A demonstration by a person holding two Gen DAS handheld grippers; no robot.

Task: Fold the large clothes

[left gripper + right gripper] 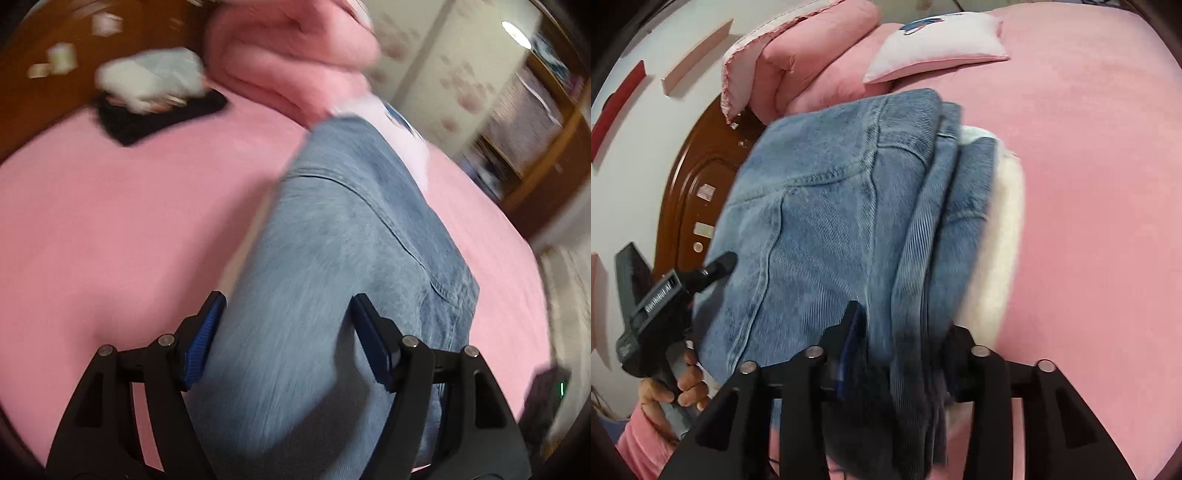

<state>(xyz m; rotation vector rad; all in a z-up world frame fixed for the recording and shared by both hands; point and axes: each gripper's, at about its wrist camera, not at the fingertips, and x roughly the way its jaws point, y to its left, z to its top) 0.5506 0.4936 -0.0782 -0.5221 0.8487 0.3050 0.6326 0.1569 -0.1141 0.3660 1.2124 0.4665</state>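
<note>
Lying folded on the pink bed sheet (110,229), the denim jacket (332,258) runs lengthwise away from the left gripper (288,306), its far end toward the pink quilt (295,62). That gripper's jaws stand apart, the denim between them but the pads not pressing it. The right gripper (905,325) straddles the stacked edge of the jacket (831,206), jaws parted; blur hides any contact. A white pillow (942,44) lies beyond. No containers show.
</note>
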